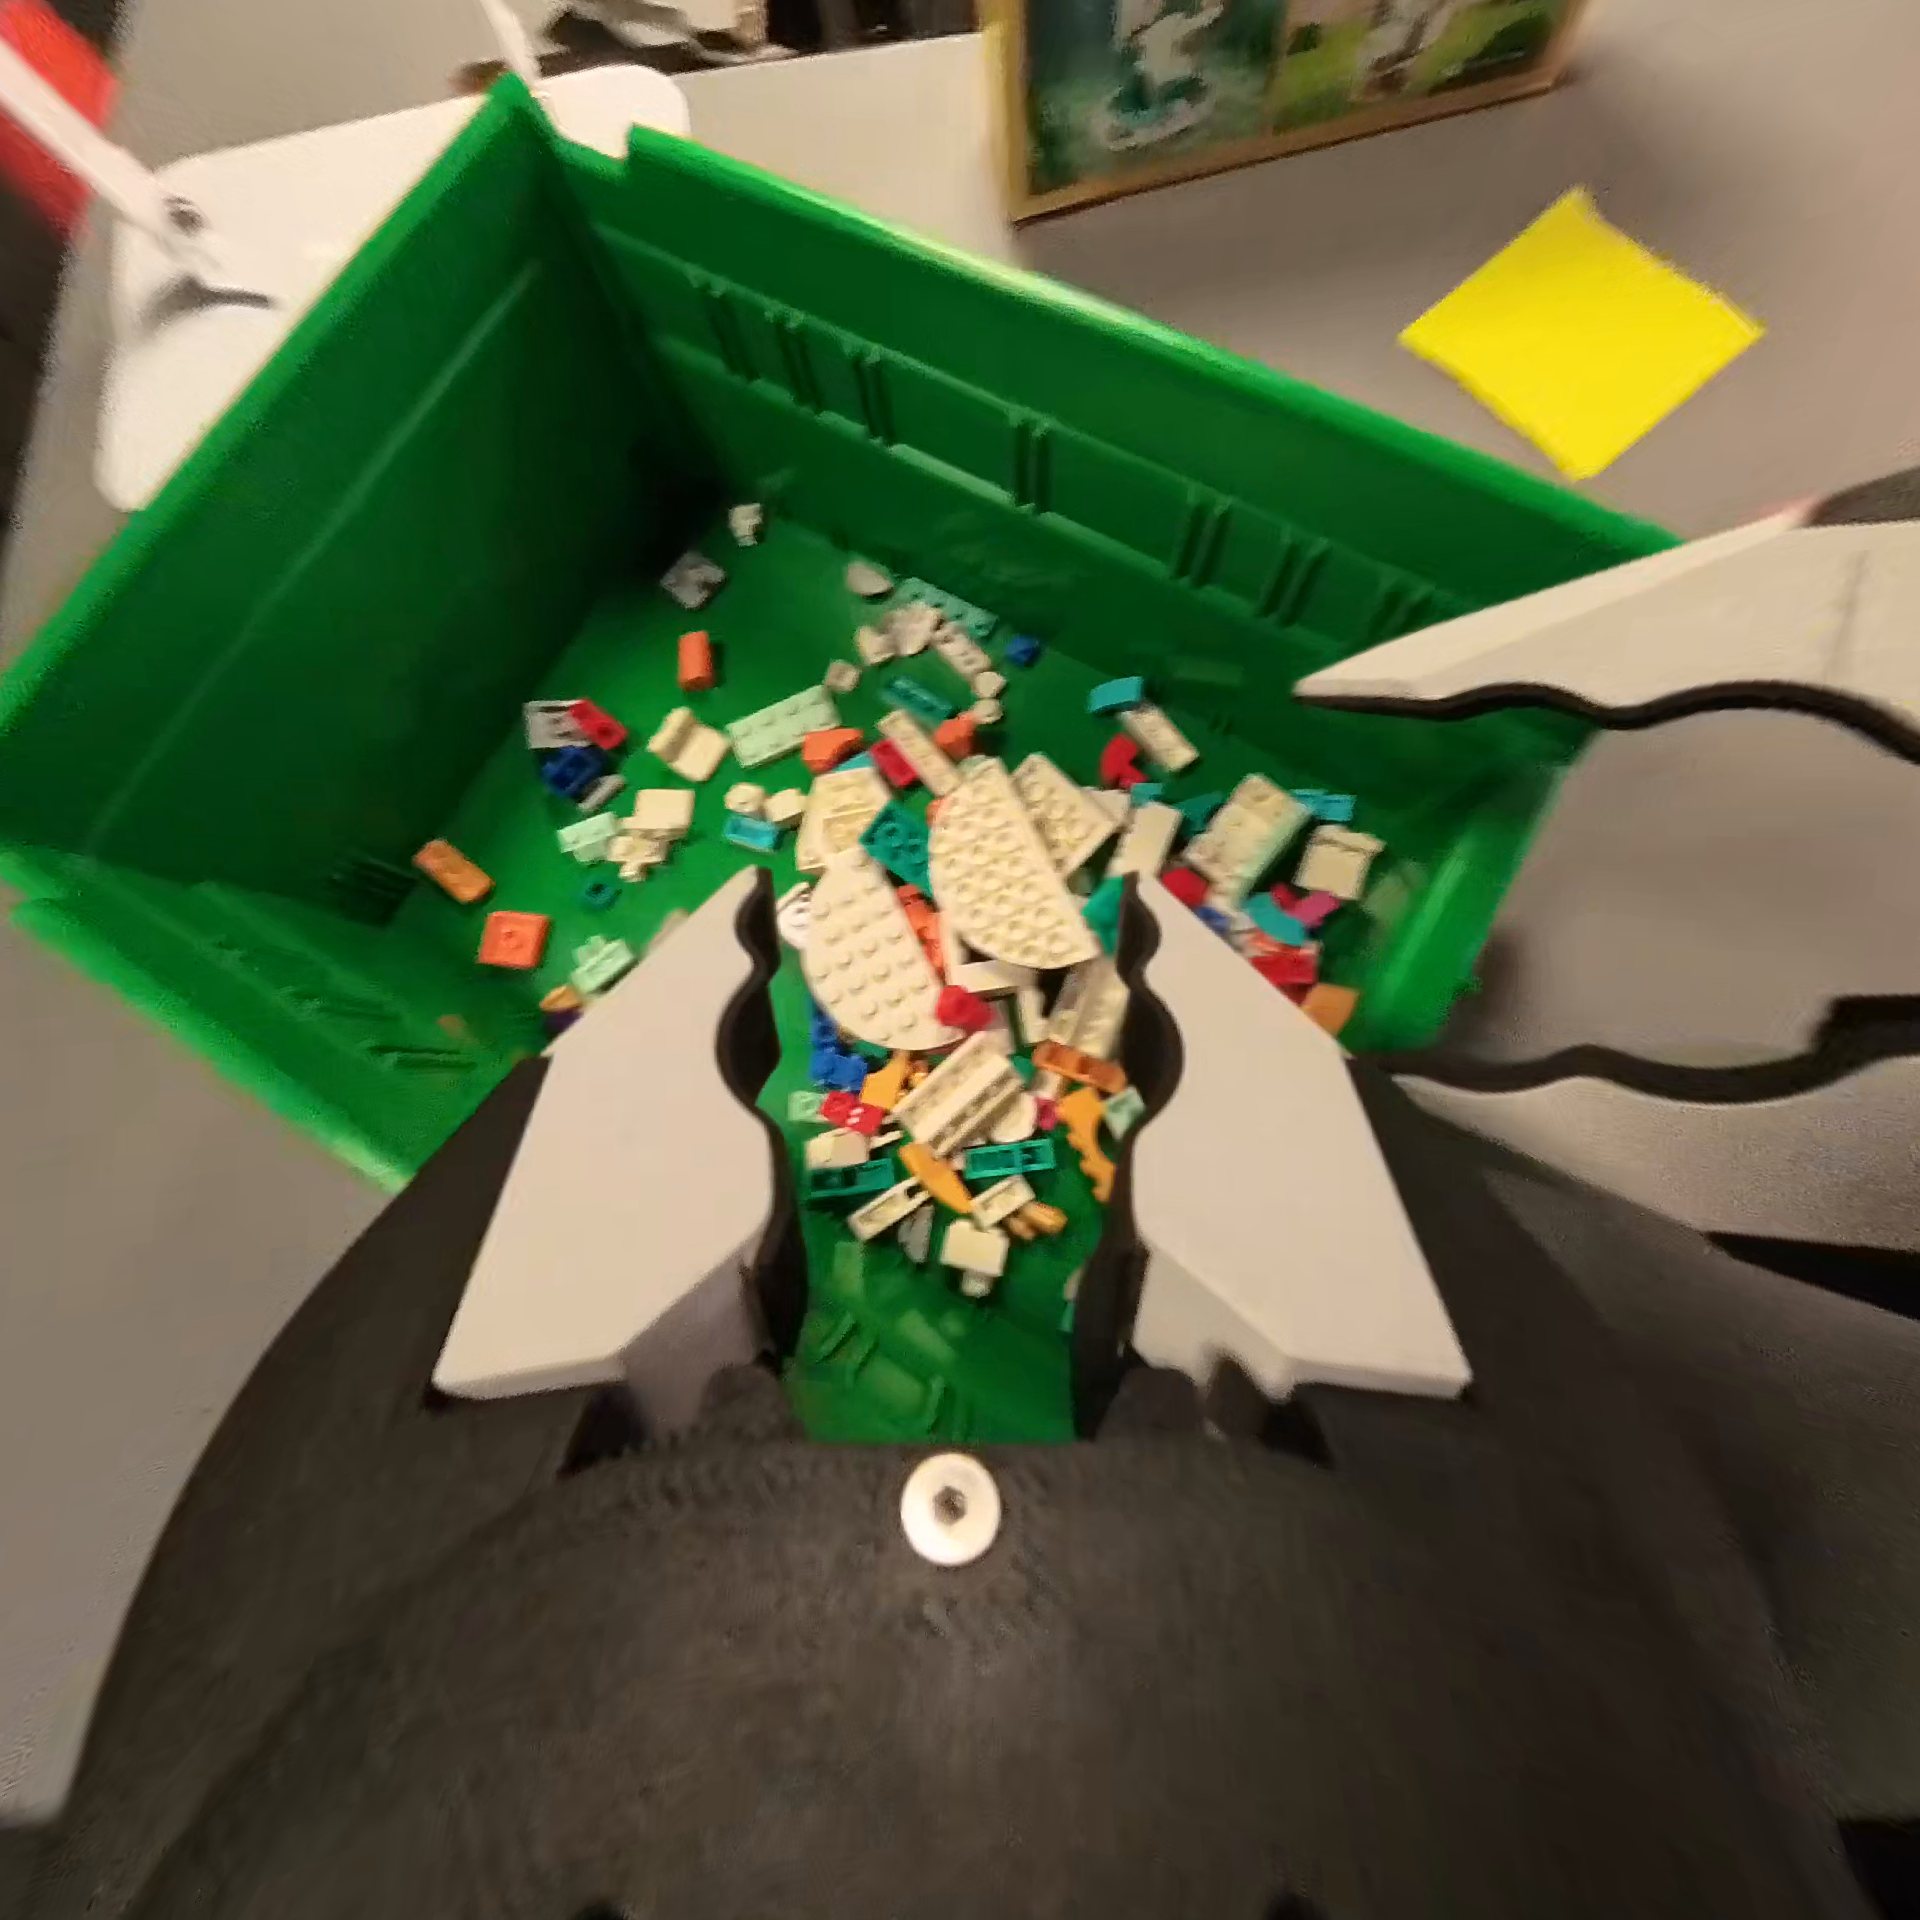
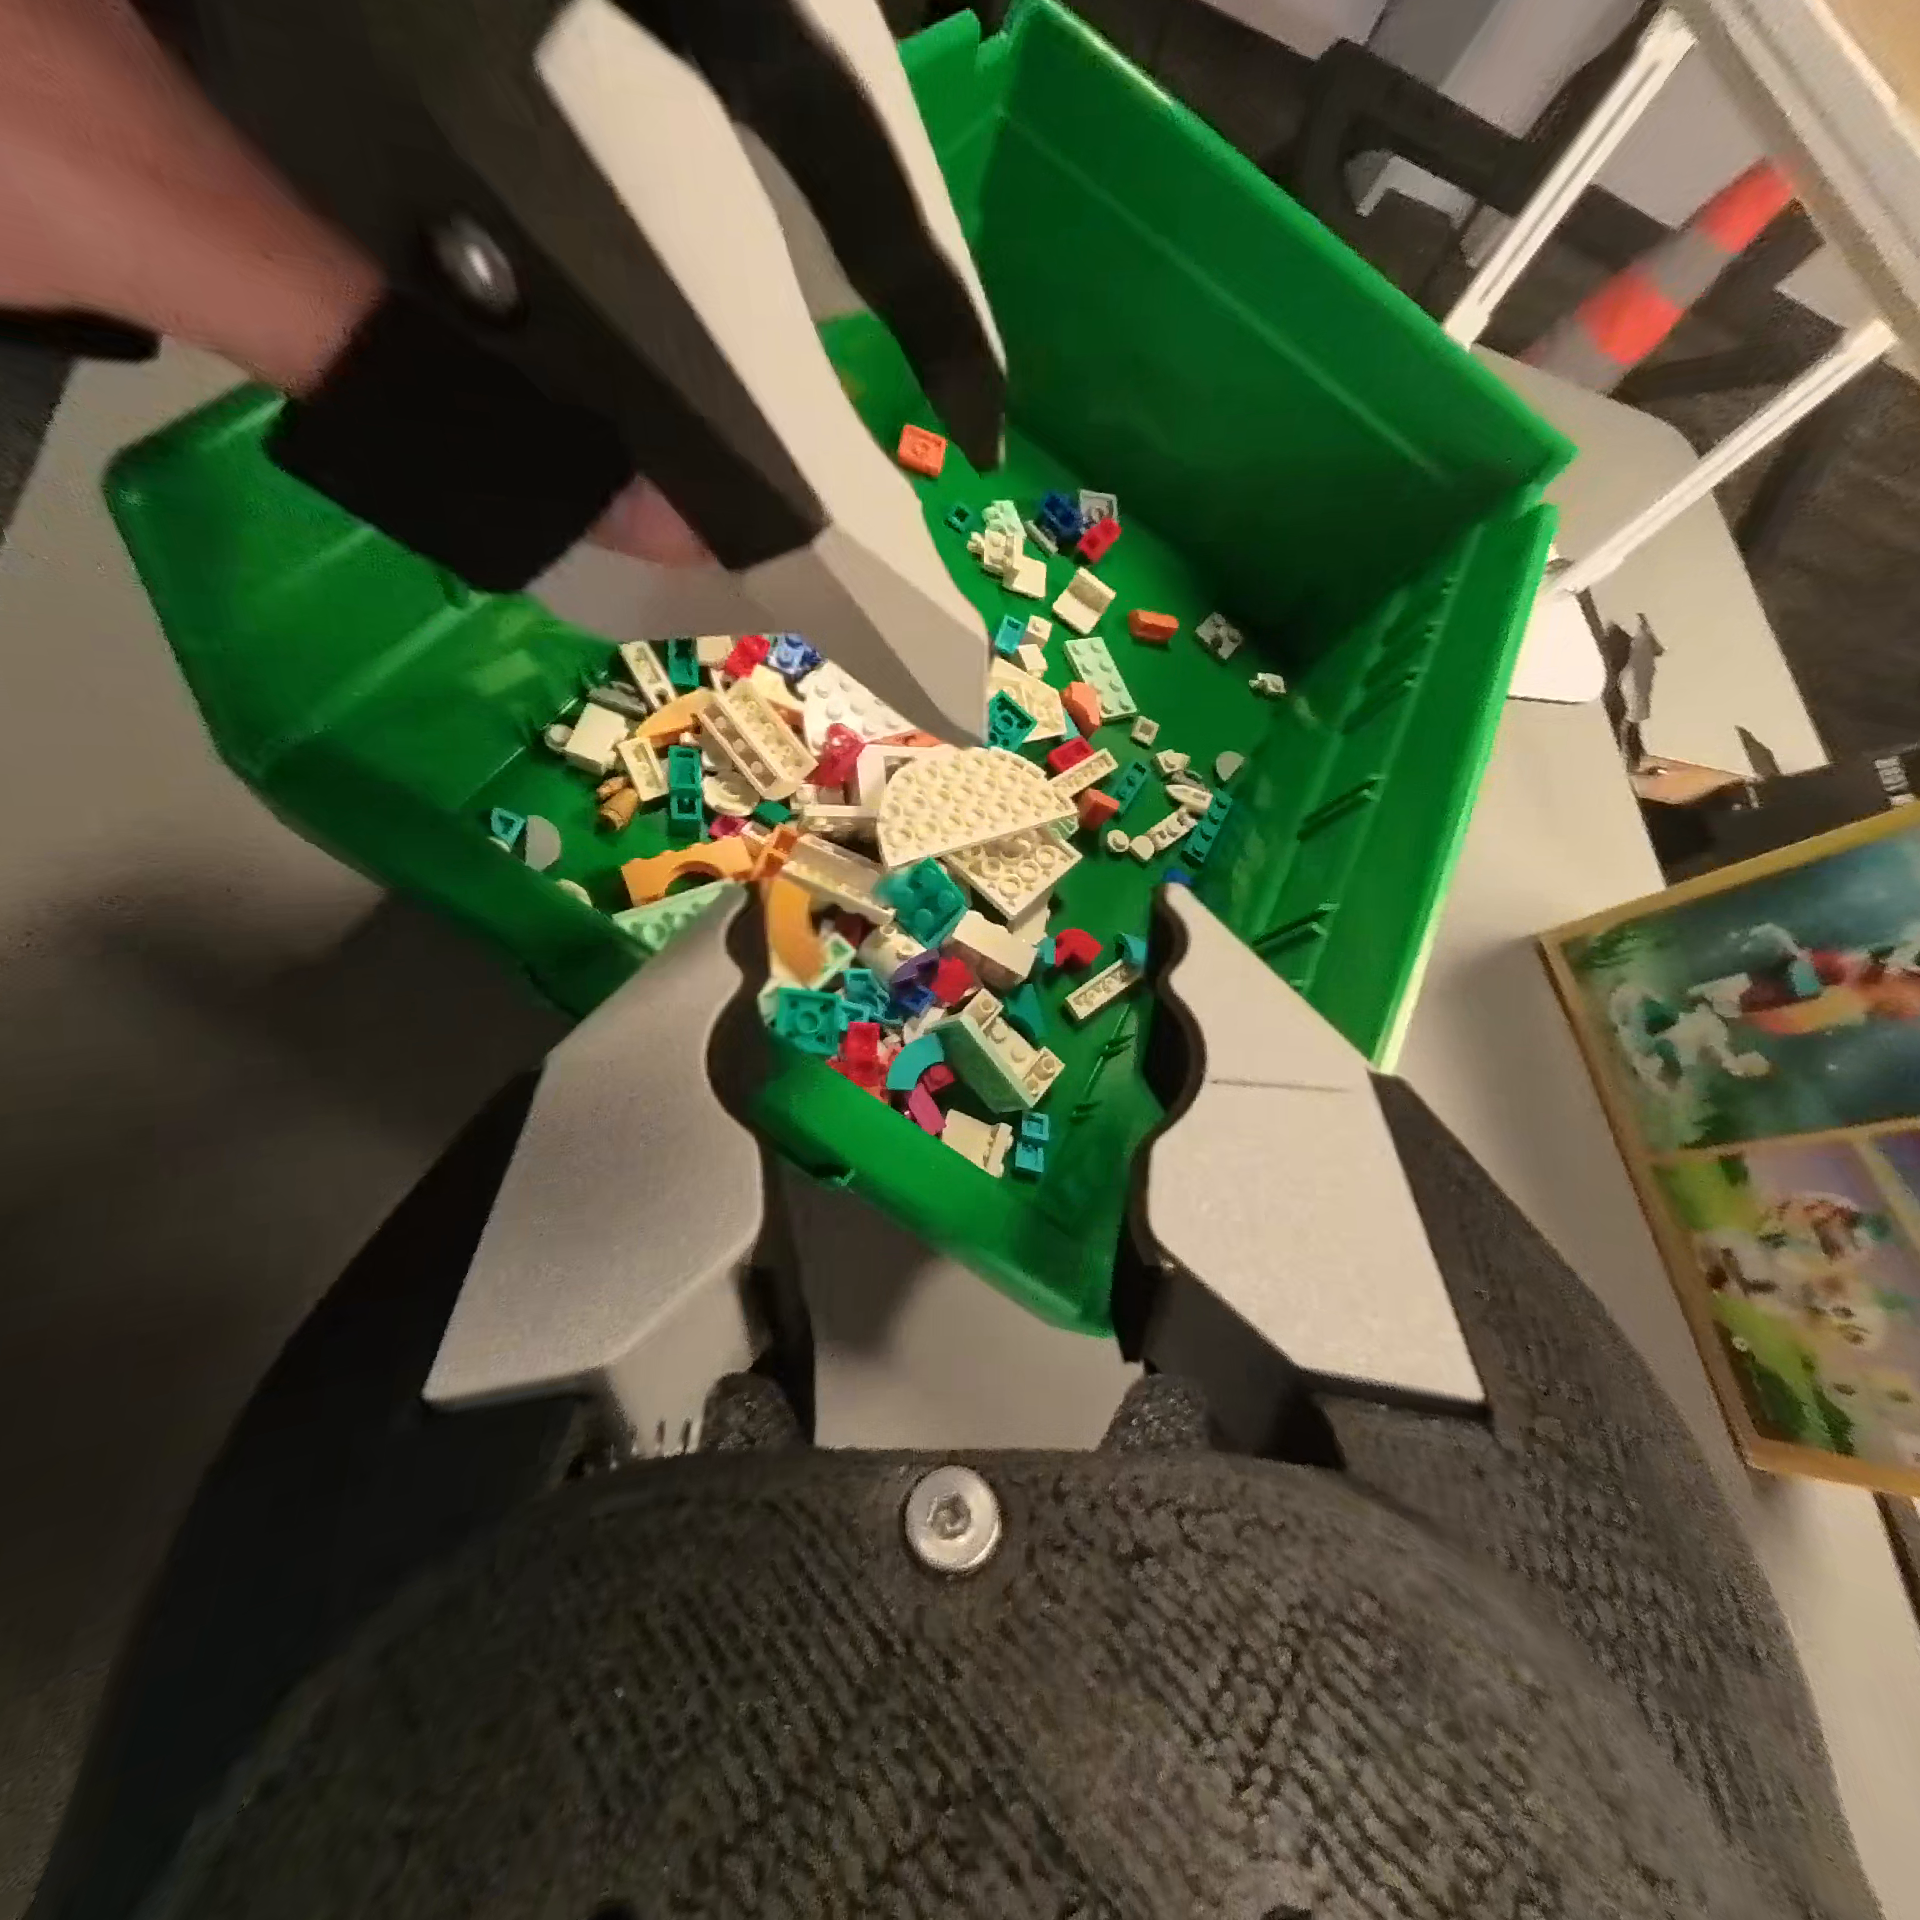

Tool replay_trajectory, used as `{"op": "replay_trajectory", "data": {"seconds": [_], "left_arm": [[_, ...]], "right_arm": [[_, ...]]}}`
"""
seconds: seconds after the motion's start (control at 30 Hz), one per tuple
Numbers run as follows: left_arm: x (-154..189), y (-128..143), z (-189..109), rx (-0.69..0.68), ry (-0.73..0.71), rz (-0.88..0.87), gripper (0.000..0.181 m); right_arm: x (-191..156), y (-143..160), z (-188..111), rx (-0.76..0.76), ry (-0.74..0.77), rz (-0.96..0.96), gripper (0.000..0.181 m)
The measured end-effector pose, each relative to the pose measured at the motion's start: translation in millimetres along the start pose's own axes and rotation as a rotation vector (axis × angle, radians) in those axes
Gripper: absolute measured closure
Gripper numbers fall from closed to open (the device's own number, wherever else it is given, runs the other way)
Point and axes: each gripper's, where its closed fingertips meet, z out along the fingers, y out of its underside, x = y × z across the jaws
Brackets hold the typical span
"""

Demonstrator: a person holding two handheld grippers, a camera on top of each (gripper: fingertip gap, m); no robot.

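Note:
A green plastic bin (image 1: 364,582) holds a loose pile of small toy bricks in white, teal, red, orange and blue. Two white half-round plates (image 1: 997,883) lie on top of the pile. My left gripper (image 1: 945,894) is open and empty, just above the pile with the half-round plates between its fingers. My right gripper (image 2: 956,899) is open and empty over the bin's near corner (image 2: 1039,1247), above teal and white bricks (image 2: 914,894). The left gripper (image 2: 982,587) also shows in the right wrist view, held by a hand (image 2: 156,208), its lower fingertip close to a half-round plate (image 2: 966,800). The right gripper (image 1: 1351,883) enters the left wrist view from the right.
The bin stands on a grey table. A yellow sticky note (image 1: 1579,332) and a picture box (image 1: 1278,83) lie beyond the bin; the box also shows in the right wrist view (image 2: 1766,1143). A white stand (image 1: 187,312) is behind the bin's far corner.

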Motion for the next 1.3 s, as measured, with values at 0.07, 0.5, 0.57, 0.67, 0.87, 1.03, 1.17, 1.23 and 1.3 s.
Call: {"op": "replay_trajectory", "data": {"seconds": [0.07,0.5,0.57,0.67,0.87,1.03,1.17,1.23,1.3], "left_arm": [[13,-7,-3,0.039,0.153,-0.056,0.122],[26,-33,-4,0.136,0.368,-0.262,0.127],[12,-37,-11,0.190,0.293,-0.250,0.129],[7,-48,-38,0.335,0.237,-0.190,0.130],[93,-85,-107,0.740,0.540,-0.185,0.129],[211,-102,-91,0.961,0.758,-0.025,0.130],[274,-107,-28,0.947,0.782,0.149,0.132],[289,-108,-9,0.954,0.776,0.196,0.135],[299,-102,0,0.964,0.773,0.242,0.136]], "right_arm": [[-1,-3,-2,0.035,-0.025,0.015,0.106],[0,-38,-30,0.284,-0.058,-0.005,0.104],[12,-32,-46,0.307,0.005,0.007,0.104],[69,19,-89,0.304,0.295,0.076,0.113],[186,272,-204,-0.106,0.851,0.359,0.142],[247,401,-299,-0.259,1.029,0.708,0.141],[269,452,-340,-0.226,1.030,0.909,0.149],[276,469,-348,-0.201,0.977,0.988,0.148],[281,477,-350,-0.171,0.921,1.021,0.149]]}}
